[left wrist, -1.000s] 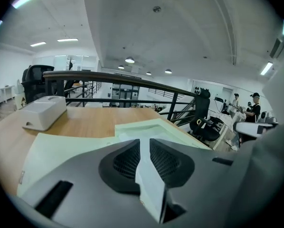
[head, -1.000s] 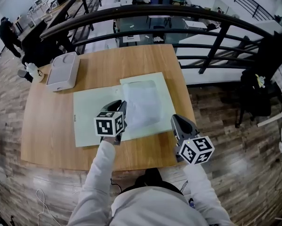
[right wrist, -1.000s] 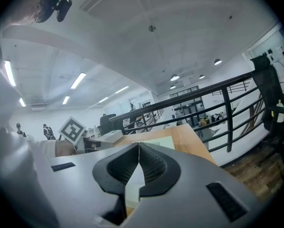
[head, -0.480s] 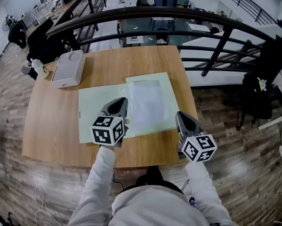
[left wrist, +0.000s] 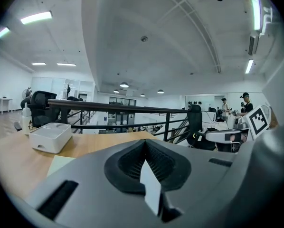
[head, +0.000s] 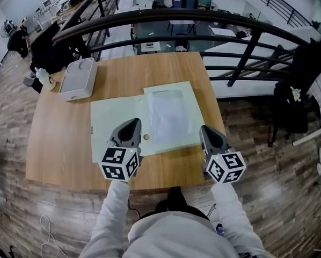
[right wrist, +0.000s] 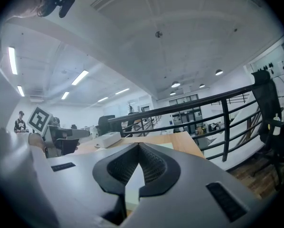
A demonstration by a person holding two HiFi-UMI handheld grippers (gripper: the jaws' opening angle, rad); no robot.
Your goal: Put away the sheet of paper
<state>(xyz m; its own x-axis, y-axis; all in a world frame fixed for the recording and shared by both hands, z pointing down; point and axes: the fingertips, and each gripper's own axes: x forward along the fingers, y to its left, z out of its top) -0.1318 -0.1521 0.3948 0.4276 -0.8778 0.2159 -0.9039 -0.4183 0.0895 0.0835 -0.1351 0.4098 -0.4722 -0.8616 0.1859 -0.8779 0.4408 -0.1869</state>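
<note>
My left tongs [head: 133, 123] have just closed on nothing and hover over the near edge of the open green folder [head: 115, 122]. My right tongs [head: 206, 130] are closed too and empty, at its near right corner. The white sheet [head: 168, 114] lies flat on the folder's right half, in the middle of the table [head: 53, 144]. I judge it placed; next I must fold the left flap over it.
</note>
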